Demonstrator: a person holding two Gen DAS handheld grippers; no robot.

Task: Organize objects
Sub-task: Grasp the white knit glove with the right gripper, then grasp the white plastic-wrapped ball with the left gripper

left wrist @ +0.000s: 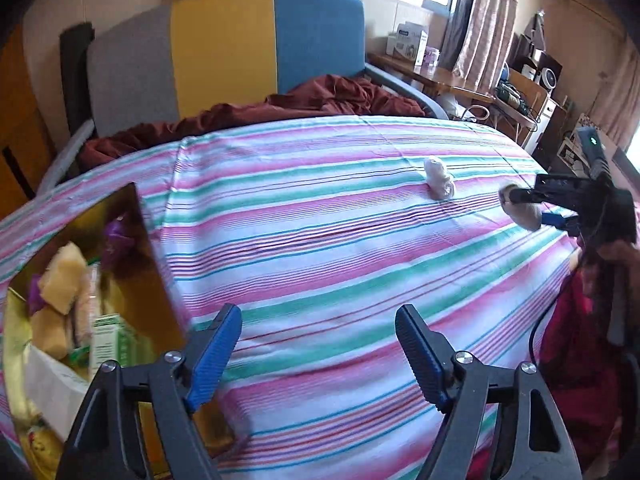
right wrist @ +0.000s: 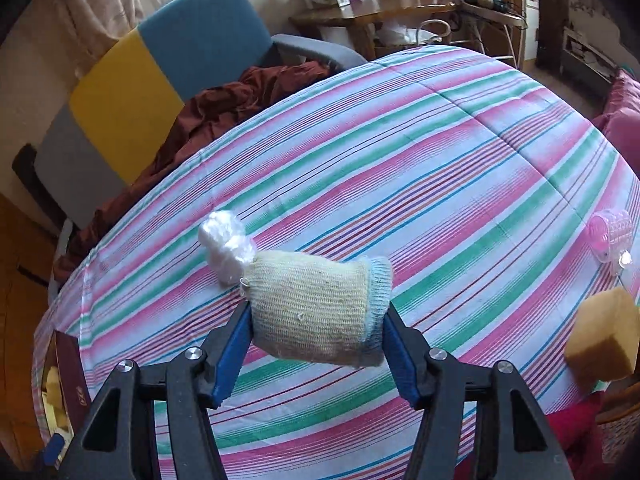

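Note:
My right gripper (right wrist: pixel 318 344) is shut on a rolled cream knit glove (right wrist: pixel 316 312) with a blue cuff and holds it above the striped tablecloth (right wrist: pixel 440 184). In the left wrist view that gripper (left wrist: pixel 520 208) and the glove (left wrist: pixel 522 210) show at the far right. A white plastic bundle (right wrist: pixel 226 246) lies on the cloth just beyond the glove; it also shows in the left wrist view (left wrist: pixel 439 179). My left gripper (left wrist: pixel 318 350) is open and empty, low over the cloth, beside a gold-lined box (left wrist: pixel 80 280) holding sponges and packets at the left.
A yellow sponge (right wrist: pixel 604 340) and a pink clear roller (right wrist: pixel 612 238) sit at the table's right edge. A dark red cloth (left wrist: pixel 320 100) lies on a grey, yellow and blue sofa (left wrist: pixel 224 52) behind the table. A cluttered wooden desk (right wrist: pixel 380 12) stands at the back.

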